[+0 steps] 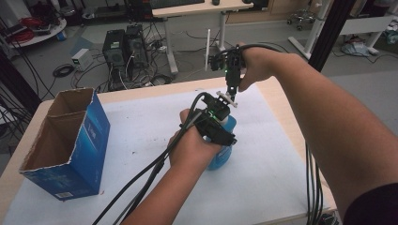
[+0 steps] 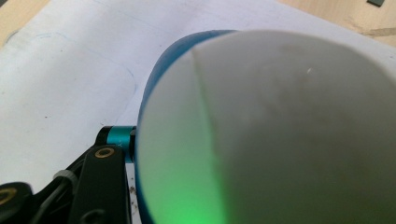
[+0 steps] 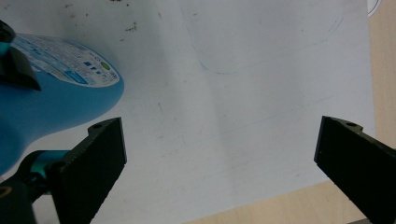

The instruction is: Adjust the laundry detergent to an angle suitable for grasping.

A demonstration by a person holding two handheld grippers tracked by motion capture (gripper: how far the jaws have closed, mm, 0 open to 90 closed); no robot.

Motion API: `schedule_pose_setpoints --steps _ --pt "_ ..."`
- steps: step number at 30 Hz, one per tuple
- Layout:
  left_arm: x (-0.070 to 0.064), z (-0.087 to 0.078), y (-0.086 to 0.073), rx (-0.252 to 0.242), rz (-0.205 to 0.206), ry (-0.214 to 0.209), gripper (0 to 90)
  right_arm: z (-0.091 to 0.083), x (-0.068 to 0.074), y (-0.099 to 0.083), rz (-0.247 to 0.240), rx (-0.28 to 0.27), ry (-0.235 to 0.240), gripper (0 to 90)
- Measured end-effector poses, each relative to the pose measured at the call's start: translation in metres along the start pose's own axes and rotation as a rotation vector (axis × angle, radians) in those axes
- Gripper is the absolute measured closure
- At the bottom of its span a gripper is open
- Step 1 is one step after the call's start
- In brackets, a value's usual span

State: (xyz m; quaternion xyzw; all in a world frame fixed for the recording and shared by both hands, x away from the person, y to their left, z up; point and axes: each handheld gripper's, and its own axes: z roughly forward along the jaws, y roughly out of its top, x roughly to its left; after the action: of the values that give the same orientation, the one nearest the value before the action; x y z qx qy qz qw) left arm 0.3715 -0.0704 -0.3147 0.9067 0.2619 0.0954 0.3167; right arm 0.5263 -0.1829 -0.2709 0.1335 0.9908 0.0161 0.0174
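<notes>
Table (image 1: 141, 117) with the white sheet is your work surface, open blue carton (image 1: 65, 145) well off to the left, out of play. Blue bottle (image 1: 223, 150) stands upright mid-sheet, and your left gripper (image 1: 213, 123) is clamped around its upper part; in the left gripper view the bottle's white top (image 2: 280, 130) sits right against the lens with one jaw hard alongside it.

Right gripper (image 1: 228, 91) hangs just above the bottle top, jaws spread wide. In the right gripper view the bottle (image 3: 56, 102) lies left of the left-hand jaw, not between the two.

Risks, my read: close now and you'll pinch air or clip the bottle's shoulder. Come down off-centre and you'll shove the bottle sideways in the left grip, or knock into your left gripper, since they're nearly touching. Shift over the top first.
</notes>
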Motion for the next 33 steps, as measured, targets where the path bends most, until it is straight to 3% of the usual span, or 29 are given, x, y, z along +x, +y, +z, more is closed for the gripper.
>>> schedule_pose_setpoints --steps 9,14,25,27,28,29,33 --pt "0.007 -0.031 -0.001 -0.003 0.022 -0.013 42.4 0.000 0.005 0.006 -0.007 -0.006 0.001 1.5" --pt "0.015 -0.051 -0.006 -0.011 0.040 -0.049 42.4 -0.002 0.007 0.007 -0.013 -0.004 -0.003 1.5" --pt "0.035 -0.083 -0.019 0.044 0.155 -0.105 42.4 -0.006 0.017 0.012 -0.031 -0.003 -0.011 1.5" --pt "0.043 -0.093 -0.026 0.075 0.211 -0.127 42.4 -0.006 0.021 0.013 -0.046 -0.006 -0.014 1.5" --pt "0.043 -0.093 -0.026 0.075 0.211 -0.127 42.3 -0.006 0.022 0.014 -0.042 -0.006 -0.015 1.5" --pt "0.049 -0.100 -0.031 0.084 0.237 -0.150 42.3 -0.006 0.022 0.014 -0.058 -0.010 -0.016 1.5" --pt "0.058 -0.108 -0.037 0.099 0.275 -0.191 42.4 -0.006 0.025 0.016 -0.060 -0.008 -0.019 1.5"
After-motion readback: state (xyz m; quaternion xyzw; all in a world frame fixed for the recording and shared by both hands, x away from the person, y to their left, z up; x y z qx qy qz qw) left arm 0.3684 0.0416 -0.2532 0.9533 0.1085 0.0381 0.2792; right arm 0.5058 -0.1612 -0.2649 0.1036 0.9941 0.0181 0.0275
